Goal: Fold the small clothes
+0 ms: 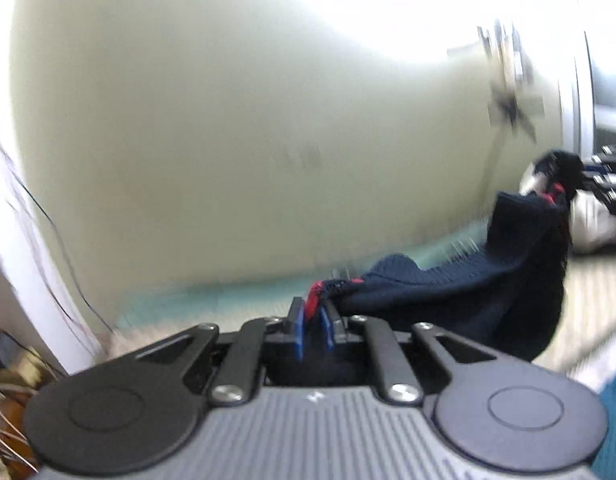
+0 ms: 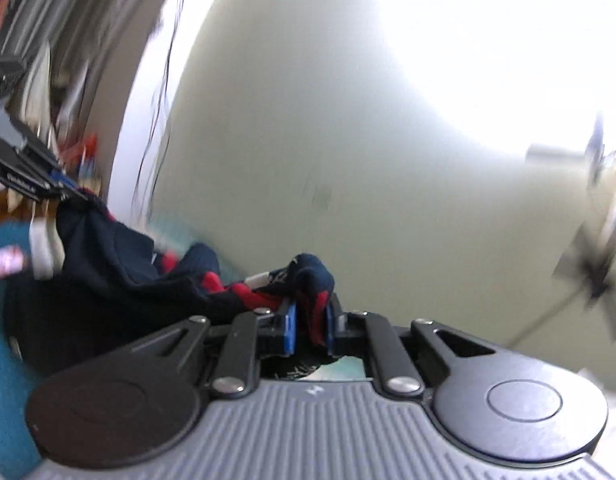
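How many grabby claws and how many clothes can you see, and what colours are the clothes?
Grippers: 2, the left gripper and the right gripper, both pinched shut on the cloth.
Navy garment with red trim: 1, stretched between them.
White cloth bundle: 1, too blurred to tell what it is.
Total: 4 things.

garment [image 1: 468, 292] strung between left claw [image 1: 314, 316] and right claw [image 2: 310, 316], wall [image 1: 228, 140] behind

A teal surface [image 1: 228, 300] ran up to the pale wall, too blurred to name. A white bundle [image 1: 592, 220] lay near its far right end.
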`<state>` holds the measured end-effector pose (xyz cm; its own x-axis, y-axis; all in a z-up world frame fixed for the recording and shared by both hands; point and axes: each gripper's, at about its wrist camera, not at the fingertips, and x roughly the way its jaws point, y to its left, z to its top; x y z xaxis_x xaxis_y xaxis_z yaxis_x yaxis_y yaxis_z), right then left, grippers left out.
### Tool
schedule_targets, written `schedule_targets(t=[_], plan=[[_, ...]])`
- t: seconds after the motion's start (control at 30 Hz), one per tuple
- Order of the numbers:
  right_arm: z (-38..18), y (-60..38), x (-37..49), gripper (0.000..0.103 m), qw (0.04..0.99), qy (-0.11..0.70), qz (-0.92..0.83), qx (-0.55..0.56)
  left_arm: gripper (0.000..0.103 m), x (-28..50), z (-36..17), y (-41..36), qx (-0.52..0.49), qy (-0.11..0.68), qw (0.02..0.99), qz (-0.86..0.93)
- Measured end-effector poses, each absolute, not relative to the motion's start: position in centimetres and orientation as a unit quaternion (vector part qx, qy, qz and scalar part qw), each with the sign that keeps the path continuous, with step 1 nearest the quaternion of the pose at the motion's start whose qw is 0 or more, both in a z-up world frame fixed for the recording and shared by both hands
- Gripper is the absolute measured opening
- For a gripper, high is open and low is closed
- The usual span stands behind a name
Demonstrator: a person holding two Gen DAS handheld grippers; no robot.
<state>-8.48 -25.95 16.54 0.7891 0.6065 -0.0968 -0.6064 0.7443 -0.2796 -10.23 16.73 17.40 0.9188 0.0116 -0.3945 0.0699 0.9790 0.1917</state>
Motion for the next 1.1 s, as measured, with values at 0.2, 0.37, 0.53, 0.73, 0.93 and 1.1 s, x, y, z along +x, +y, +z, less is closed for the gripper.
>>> schedule_targets(t=[0.2,0.37,0.53,0.73,0.93,1.1], plan=[[27.7,-26.6,-14.9,0.002,0.941,-0.148,0.271,-0.140,0.007,-19.2,28.0,16.5,0.037,-0.004,0.998,0.041],[35.0,-27.1,-19.9,0.002,0.934,-0.224,0.239,-0.144,0.007,-24.3,33.6,15.1,0.032,-0.104,0.991,0.072],[38.8,-28.5,-20.8,0.002,0.938,-0.234,0.205,-0.153,0.007,-24.5,36.4,14.0,0.044,-0.117,0.990,0.069],[36.4,-28.8,-15.3,0.002,0.958,-0.149,0.200,-0.144,0.007,-16.0,34.2,12.4,0.081,-0.051,0.993,0.064],[28.2,-26.0,-2.6,0.002,0.975,-0.008,0.180,-0.128,0.007,-0.8,27.1,10.9,0.112,0.076,0.986,0.097],[17.4,-22.7,10.3,0.037,0.974,0.138,0.149,-0.097,0.008,14.3,16.0,11.6,0.104,0.262,0.944,0.169]])
